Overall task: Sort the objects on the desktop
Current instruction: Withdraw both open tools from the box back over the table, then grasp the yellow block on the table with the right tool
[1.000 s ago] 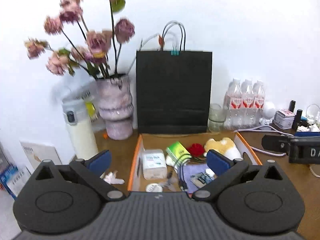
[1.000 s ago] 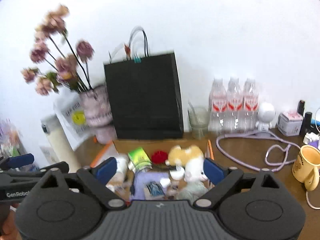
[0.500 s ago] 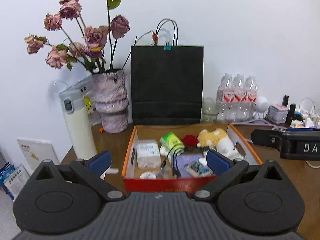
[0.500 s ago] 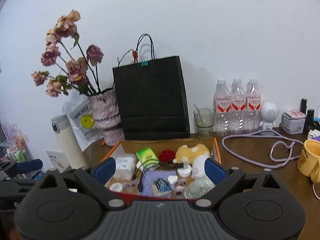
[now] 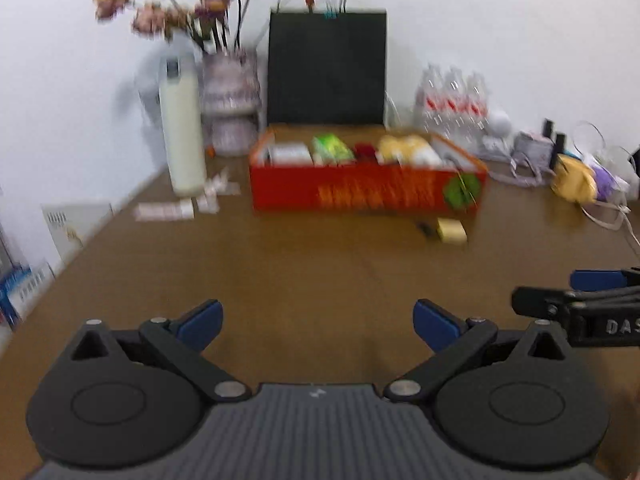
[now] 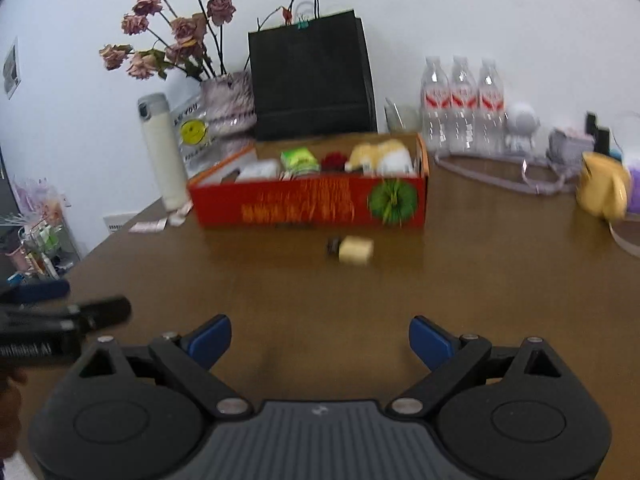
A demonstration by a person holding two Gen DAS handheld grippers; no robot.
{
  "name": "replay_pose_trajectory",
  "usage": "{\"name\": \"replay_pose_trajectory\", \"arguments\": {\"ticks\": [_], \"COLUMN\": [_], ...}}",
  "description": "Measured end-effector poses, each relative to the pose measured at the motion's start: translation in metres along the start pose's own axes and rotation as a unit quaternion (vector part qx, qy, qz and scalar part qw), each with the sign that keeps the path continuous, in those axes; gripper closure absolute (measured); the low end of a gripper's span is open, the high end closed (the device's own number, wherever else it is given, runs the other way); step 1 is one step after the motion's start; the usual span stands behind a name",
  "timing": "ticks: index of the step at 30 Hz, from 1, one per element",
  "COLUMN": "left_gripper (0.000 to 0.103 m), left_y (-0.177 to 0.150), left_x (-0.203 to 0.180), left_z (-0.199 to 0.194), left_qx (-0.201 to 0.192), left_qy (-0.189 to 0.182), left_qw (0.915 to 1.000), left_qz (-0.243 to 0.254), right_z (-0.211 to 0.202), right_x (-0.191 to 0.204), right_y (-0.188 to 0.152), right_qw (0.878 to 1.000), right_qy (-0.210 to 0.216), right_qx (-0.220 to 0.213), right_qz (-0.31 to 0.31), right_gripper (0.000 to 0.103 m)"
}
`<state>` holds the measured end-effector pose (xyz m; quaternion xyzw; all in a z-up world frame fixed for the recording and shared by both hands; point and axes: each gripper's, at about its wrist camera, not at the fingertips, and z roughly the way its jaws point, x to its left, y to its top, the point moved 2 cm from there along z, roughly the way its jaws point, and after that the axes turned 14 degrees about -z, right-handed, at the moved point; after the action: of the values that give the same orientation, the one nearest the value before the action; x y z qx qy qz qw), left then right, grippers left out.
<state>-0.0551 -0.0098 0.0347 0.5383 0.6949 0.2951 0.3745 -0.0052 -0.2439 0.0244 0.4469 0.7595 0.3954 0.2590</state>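
Observation:
A red cardboard box (image 5: 360, 194) (image 6: 312, 204) stands at the back of the brown table, holding a plush toy (image 6: 380, 154), a green packet (image 6: 298, 159), a red item and a white pack. A small yellow block with a dark cap (image 6: 352, 249) (image 5: 450, 230) lies on the table in front of the box. My left gripper (image 5: 316, 322) is open and empty, low over the table's near part. My right gripper (image 6: 320, 338) is open and empty, beside it on the right.
Behind the box stand a black paper bag (image 6: 312, 80), a vase of dried roses (image 6: 228, 100), a white flask (image 6: 162, 152) and three water bottles (image 6: 462, 104). A yellow mug (image 6: 602, 188) and a lilac cable (image 6: 500, 176) lie at the right. Paper scraps (image 5: 168, 210) lie at the left.
Both grippers have pulled back from above the box to the near part of the table and dropped lower. Both stay open and empty. The yellow block now shows in front of the box.

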Motion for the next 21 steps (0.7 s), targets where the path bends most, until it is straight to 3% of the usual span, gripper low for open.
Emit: {"name": "replay_pose_trajectory", "arguments": {"ticks": [2,4,7,11,13,16,21], "left_gripper": [0.000,0.000,0.000,0.000,0.000,0.000,0.000], "left_y": [-0.016,-0.021,-0.017,-0.010,-0.010,-0.007,0.005], "left_x": [0.000,0.003,0.011,0.015,0.014,0.012,0.014], "left_z": [-0.006,-0.012,-0.011,0.005,0.011,0.024,0.036], "left_qx": [0.019,0.010,0.010,0.037,0.040,0.049,0.035], "left_qy": [-0.020,-0.021,-0.024,-0.025,-0.025,-0.018,-0.021], "left_qw": [0.9995,0.9990,0.9994,0.9989,0.9988,0.9987,0.9989], "left_qz": [0.016,0.037,0.022,-0.015,-0.016,-0.003,-0.024], "right_z": [-0.005,-0.011,-0.018,-0.014,-0.008,0.011,0.058], "right_x": [0.005,0.009,0.017,0.015,0.013,0.006,-0.009], "right_y": [-0.019,-0.031,-0.035,-0.028,-0.024,-0.016,0.017], "right_qw": [1.000,1.000,0.999,0.999,0.999,0.999,0.998], "right_qy": [0.005,0.007,0.016,0.009,0.012,0.008,0.007], "right_qx": [0.017,0.027,0.021,0.016,0.015,0.022,0.026], "right_qz": [0.004,0.008,-0.024,-0.036,-0.032,-0.047,-0.064], "right_gripper": [0.007,0.008,0.009,0.012,0.013,0.024,0.030]}}
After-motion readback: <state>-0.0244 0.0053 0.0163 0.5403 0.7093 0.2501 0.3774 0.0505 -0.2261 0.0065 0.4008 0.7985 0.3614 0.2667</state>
